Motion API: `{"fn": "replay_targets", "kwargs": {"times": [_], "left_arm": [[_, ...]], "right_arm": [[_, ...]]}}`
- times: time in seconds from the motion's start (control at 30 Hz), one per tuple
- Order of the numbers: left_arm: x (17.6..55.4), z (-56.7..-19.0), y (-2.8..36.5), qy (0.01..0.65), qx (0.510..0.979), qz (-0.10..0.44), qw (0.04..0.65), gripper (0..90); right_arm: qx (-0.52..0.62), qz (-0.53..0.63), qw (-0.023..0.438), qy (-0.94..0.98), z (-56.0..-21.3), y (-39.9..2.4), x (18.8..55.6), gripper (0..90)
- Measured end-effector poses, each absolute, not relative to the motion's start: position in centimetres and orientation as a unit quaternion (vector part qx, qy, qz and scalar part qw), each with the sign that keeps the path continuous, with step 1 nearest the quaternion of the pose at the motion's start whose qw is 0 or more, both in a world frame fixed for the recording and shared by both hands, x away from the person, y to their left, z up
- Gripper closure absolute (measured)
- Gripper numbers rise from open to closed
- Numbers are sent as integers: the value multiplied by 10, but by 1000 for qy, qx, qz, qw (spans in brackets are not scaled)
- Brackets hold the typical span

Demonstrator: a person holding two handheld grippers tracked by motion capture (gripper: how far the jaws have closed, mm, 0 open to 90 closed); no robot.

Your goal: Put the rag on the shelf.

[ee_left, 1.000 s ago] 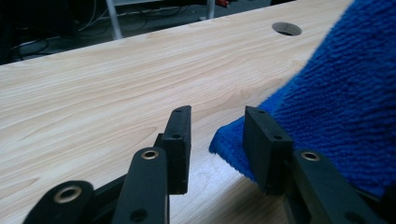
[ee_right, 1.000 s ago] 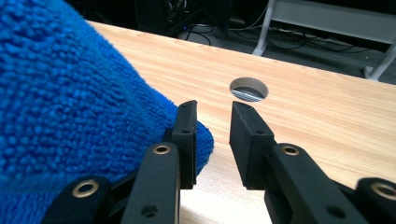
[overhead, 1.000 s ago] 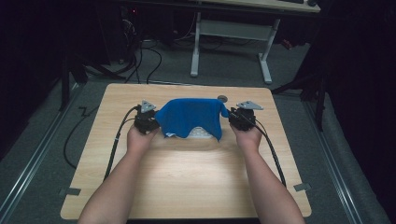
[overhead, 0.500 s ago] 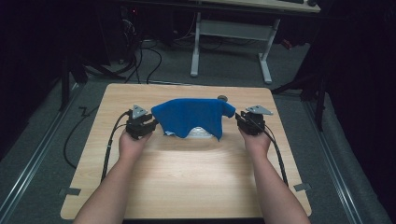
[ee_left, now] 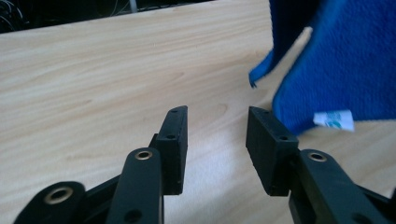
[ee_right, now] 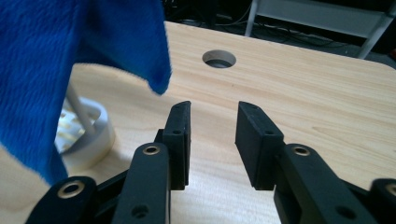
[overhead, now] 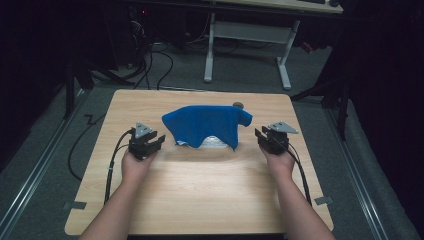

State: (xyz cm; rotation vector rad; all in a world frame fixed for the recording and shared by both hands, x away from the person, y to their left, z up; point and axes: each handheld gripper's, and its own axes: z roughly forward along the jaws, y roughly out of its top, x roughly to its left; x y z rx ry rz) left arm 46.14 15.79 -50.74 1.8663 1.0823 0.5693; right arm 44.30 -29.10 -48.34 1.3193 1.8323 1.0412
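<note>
While parted wide with nothing between, both jaw pairs just been opening: left gripper point(overhead: 146, 142) at middle left, right gripper point(overhead: 270, 138) at middle right. Blue cloth point(overhead: 205, 124) draped between, long side across, about equally near.

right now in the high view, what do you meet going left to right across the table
left tool → blue cloth draped over a white thing → right tool. Both tools stand open with nothing between them, their jaws having just been opening, each a little apart from the cloth.
</note>
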Motion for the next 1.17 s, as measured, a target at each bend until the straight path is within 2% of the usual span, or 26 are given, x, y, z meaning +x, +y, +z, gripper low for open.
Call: {"fn": "replay_targets", "kwargs": {"times": [0.23, 0.53, 0.57, 0.6, 0.63, 0.7, 0.73, 0.8, 0.93, 1.17], "left_arm": [[439, -515, 164, 448, 745, 219, 442, 542], [390, -517, 167, 444, 749, 203, 448, 500], [377, -517, 168, 441, 750, 194, 453, 486], [377, -517, 168, 441, 750, 194, 453, 478], [358, -516, 168, 429, 756, 205, 449, 476], [334, -516, 167, 423, 759, 199, 453, 470], [334, -516, 167, 423, 759, 199, 453, 465], [307, -519, 161, 406, 771, 191, 451, 462], [302, -519, 149, 383, 786, 210, 437, 453], [307, -521, 148, 388, 786, 202, 438, 446]], "right_arm": [[489, 380, 328, 713, -486, -289, 428, 589], [471, 397, 330, 715, -490, -287, 382, 508], [470, 399, 325, 717, -492, -287, 369, 471], [470, 399, 325, 717, -492, -287, 369, 471], [466, 395, 326, 721, -496, -287, 353, 451], [458, 391, 333, 726, -501, -287, 336, 441], [458, 391, 333, 726, -501, -287, 336, 441], [444, 386, 314, 745, -510, -288, 305, 439], [446, 382, 320, 743, -510, -290, 289, 440], [462, 388, 317, 731, -511, -293, 292, 436]]}}
